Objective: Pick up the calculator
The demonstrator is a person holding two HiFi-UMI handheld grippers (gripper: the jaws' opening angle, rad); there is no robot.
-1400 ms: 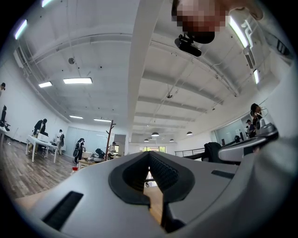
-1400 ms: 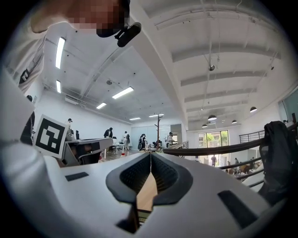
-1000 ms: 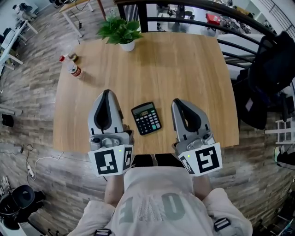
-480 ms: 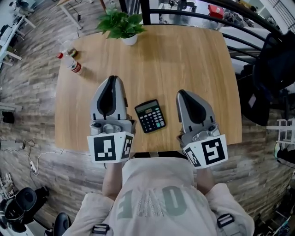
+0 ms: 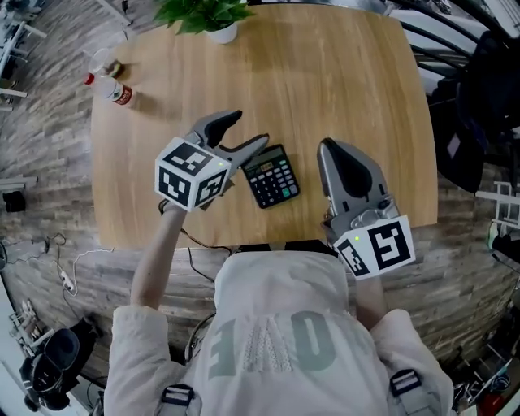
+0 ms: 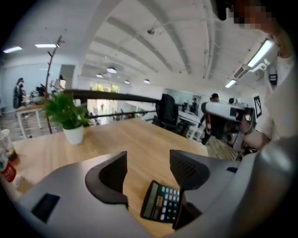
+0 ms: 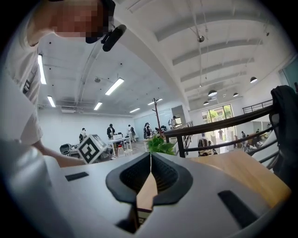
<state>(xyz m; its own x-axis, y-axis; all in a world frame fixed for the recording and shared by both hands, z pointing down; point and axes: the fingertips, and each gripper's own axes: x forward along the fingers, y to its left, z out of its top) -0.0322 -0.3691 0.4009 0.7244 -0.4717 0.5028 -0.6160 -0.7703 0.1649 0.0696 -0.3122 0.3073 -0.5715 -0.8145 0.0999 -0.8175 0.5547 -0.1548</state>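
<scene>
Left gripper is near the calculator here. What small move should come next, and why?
Probably shift the left gripper sideways and down to straddle the calculator. Its jaws are opening with nothing between them yet; the calculator lies flat on the table just beside one jaw.

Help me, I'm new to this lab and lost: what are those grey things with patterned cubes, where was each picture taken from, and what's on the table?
A person holds a two-jaw gripper in each hand; the patterned cubes belong to them. One picture comes from a camera on the person's head, looking down; the other two from cameras riding on the grippers, looking along their jaws. On the wooden table are a calculator, a potted plant and a bottle. The left gripper tilts down at the calculator, jaws opening, nothing gripped yet. The right gripper is shut and empty.
</scene>
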